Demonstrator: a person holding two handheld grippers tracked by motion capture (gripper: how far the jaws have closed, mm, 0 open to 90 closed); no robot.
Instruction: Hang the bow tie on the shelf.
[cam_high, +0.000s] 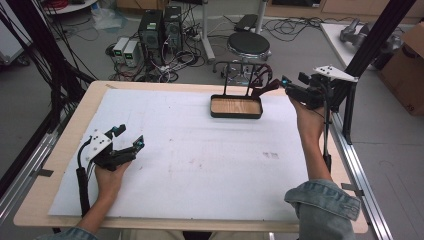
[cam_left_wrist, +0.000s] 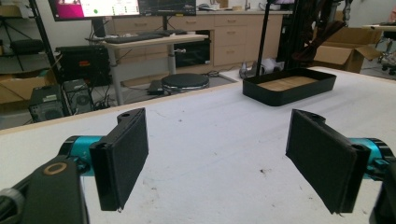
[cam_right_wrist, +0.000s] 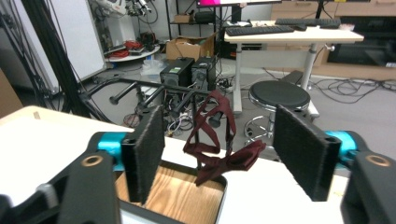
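Right gripper view: limp maroon bow tie over wood-floored black tray.

— Place?
— Lab, robotics sort. Two desktop towers on the floor past the surface, cables tangled around them.
— More?
— Desk with keyboards on top, a monitor lit above another desk, wood cabinets with drawers along the wall.
— Furniture?
— Round black stool, cardboard boxes, black framing posts at the surface's edge. Bare grey floor, wires everywhere.
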